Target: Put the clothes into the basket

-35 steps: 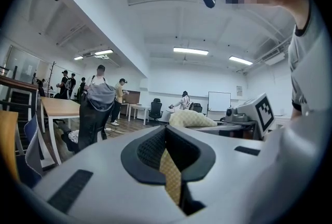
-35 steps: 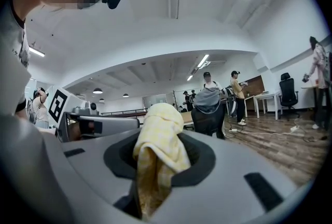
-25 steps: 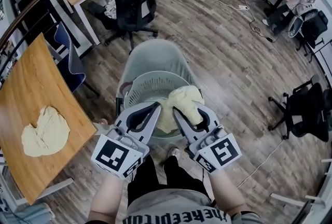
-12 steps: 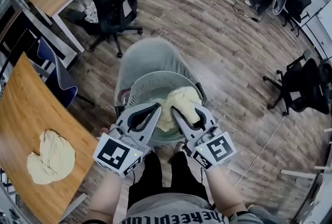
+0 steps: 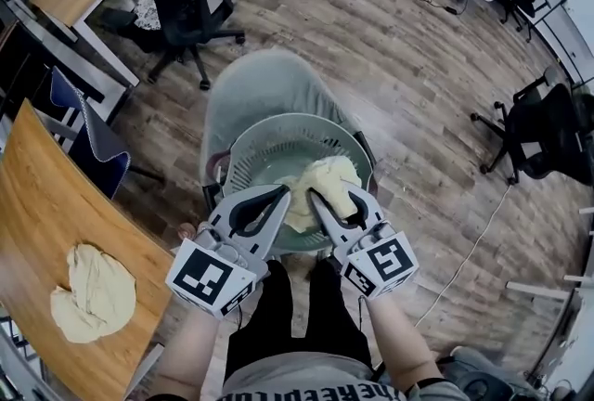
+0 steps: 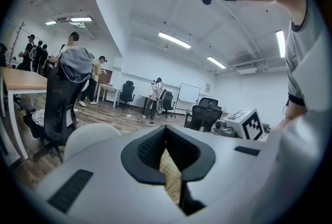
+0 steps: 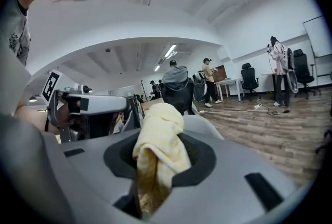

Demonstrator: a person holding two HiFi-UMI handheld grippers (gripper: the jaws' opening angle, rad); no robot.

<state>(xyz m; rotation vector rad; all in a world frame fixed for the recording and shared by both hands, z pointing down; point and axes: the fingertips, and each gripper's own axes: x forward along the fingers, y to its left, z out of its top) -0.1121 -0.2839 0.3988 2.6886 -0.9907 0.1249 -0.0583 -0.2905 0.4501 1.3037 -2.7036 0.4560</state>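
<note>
A round grey perforated plastic basket (image 5: 252,160) sits on the seat of a pale grey chair (image 5: 255,88). In it is a crumpled pale yellow cloth (image 5: 320,178), which lies towards the basket's near side, with its near edge drawn up to the two tools. A second pale yellow cloth (image 5: 93,292) lies bunched on the wooden table (image 5: 46,204) to the left, well apart from the basket. Both bare forearms (image 5: 186,355) rise from the bottom edge of the head view, and the grippers point forward, with their tips close together over the basket's near rim. The left gripper (image 5: 281,193) has its jaws pressed together on a thin fold of the cloth, which shows in its own view as a narrow checked strip. The right gripper (image 5: 320,202) pinches a thick bunch of the same cloth, its jaws held partly apart by the wad, which spills over them in its own view. Each gripper carries a white cube (image 5: 212,277) with black square markers. The person's grey shirt (image 5: 306,390) bears a line of dark lettering at the frame's bottom edge, upside down and too cut off to read.
</note>
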